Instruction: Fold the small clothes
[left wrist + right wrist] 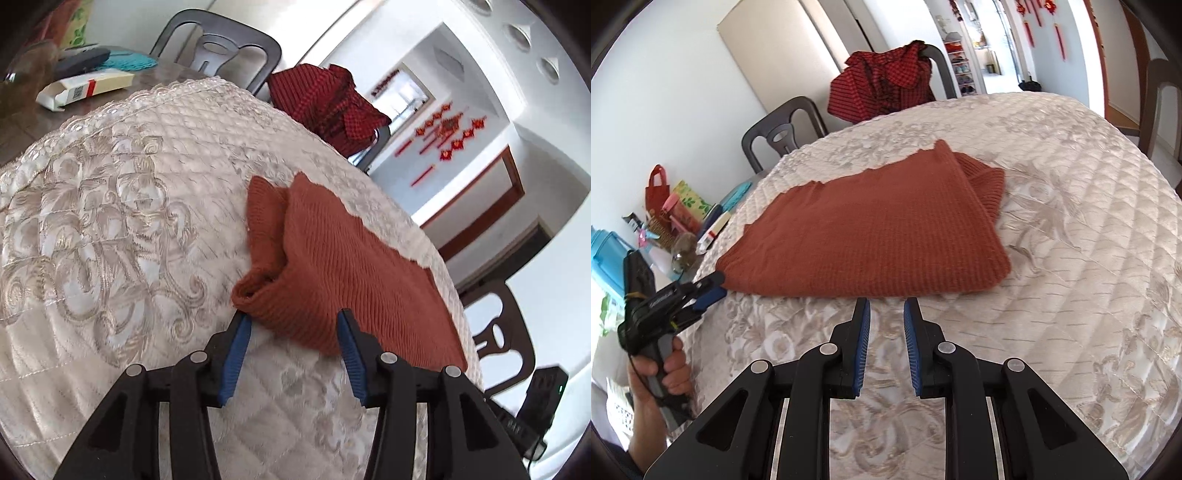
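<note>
The rust-orange knit garment [871, 229] lies folded flat on the quilted cream cover [1071, 229] of the tabletop, its ribbed collar end tucked out at the far side. The left claw [293, 323] points down at the garment's near corner with its blue pads apart; the fabric edge sits between them, the left pad just at the rolled hem, neither plainly pressing. The right claw [886, 310] hovers just short of the garment's near edge, pads a narrow gap apart with nothing between them.

The right wrist view alone shows the person's hand [665, 373] gripping the left tool's handle, and bags and bottles beside the tabletop. The left wrist view alone shows a white carton [86, 88]. Both show a red checked cloth [882, 81] draped on a chair.
</note>
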### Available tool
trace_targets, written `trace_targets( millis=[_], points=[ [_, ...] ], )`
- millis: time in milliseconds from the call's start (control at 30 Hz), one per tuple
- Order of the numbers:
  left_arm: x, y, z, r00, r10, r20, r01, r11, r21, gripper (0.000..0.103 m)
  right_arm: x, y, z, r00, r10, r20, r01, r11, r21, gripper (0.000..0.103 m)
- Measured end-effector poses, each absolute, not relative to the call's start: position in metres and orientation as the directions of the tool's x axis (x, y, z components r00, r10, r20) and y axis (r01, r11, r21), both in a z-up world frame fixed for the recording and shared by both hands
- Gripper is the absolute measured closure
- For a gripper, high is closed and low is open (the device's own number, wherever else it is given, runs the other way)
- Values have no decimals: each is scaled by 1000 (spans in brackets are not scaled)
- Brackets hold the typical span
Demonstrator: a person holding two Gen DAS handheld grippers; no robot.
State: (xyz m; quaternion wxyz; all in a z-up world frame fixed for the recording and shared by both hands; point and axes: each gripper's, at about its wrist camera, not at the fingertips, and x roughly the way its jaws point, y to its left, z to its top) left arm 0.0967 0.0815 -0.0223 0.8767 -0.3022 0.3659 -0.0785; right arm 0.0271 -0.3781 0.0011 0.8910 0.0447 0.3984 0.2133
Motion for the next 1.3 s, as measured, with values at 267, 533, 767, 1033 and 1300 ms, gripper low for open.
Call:
trace_targets(
  millis=[267, 533, 767, 1033, 1300],
  points=[
    [114, 90, -23, 750, -331, -572, -117, 786, -607, 47, 24, -373, 5, 588, 447, -673, -368, 890, 270, 84],
    [108, 85, -26, 718, -426, -550, -68, 743, -665, 46, 23, -367, 9, 584, 472, -660, -392, 876, 280, 84],
    [133, 83, -24, 721, -421, -551, -69, 747, -661, 46, 32, -345, 14, 573, 499, -651, -441, 857, 269, 84],
    [145, 80, -30, 693, -442, -570, -56, 755, -654, 78, 49, -311, 12, 538, 516, -667, -492, 834, 248, 84],
    [140, 79, -32, 685, -452, -571, -31, 765, -643, 81, 106, -271, -9, 481, 481, -733, -482, 844, 237, 84]
  ],
)
